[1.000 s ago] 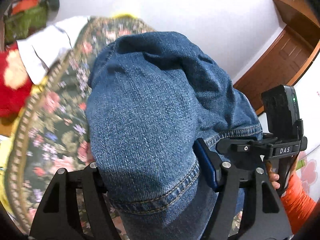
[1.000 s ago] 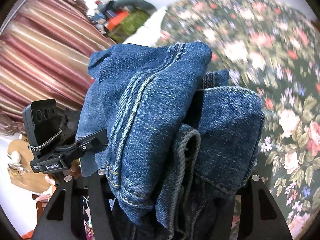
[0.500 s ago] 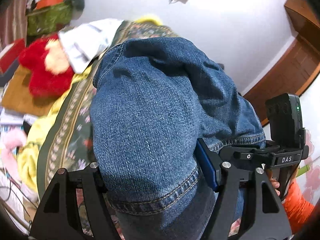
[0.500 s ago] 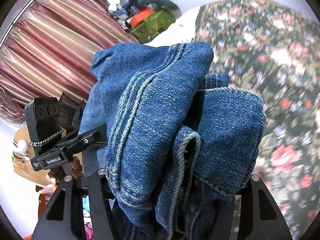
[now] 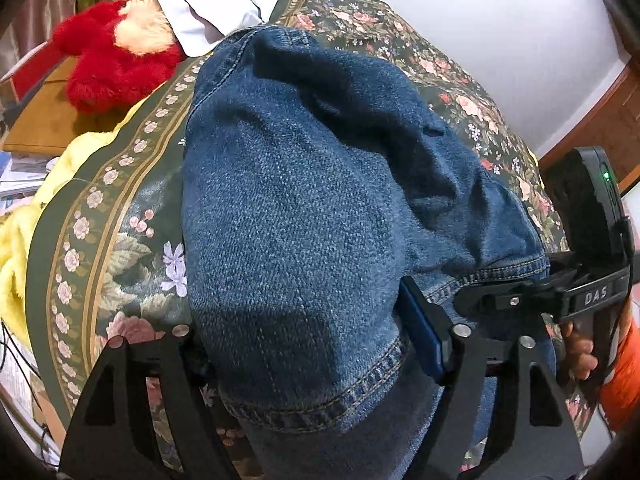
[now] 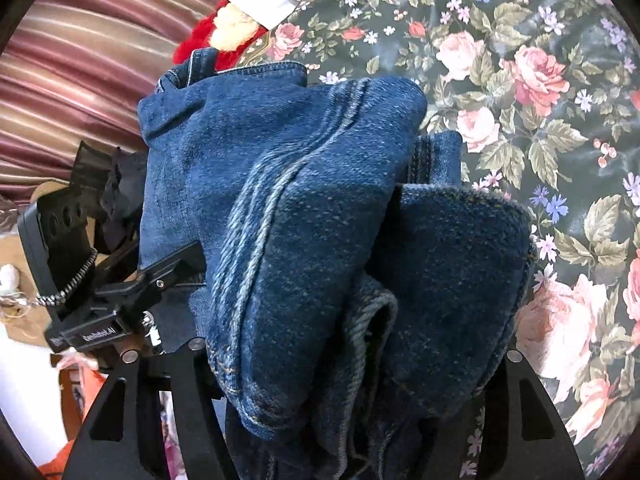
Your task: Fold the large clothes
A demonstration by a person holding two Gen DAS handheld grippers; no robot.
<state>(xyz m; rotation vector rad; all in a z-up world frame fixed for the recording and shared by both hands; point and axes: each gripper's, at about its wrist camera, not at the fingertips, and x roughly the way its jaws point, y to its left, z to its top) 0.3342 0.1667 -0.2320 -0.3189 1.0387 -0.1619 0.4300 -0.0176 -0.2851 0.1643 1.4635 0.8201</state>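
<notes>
A bed covered by a dark green floral bedspread [image 5: 460, 96] with pink roses and a flower-patterned border fills the room's centre, below a plain white wall [image 5: 480, 20]. Beyond its far end lie a red plush toy [image 5: 104, 68] and a white cloth [image 5: 216, 8], with a yellow blanket [image 5: 20, 232] at the left edge. Striped maroon curtains [image 6: 80, 60] hang on one side and brown wooden furniture [image 5: 612, 112] stands on the other.

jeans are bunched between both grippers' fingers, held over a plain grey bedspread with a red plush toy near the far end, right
Not quite. The bedspread is not plain grey: it is dark green with a pink rose print, as the right wrist view shows clearly. The rest holds: the jeans are bunched between the fingers of the left gripper and the right gripper, and the red plush toy lies near the far end.
</notes>
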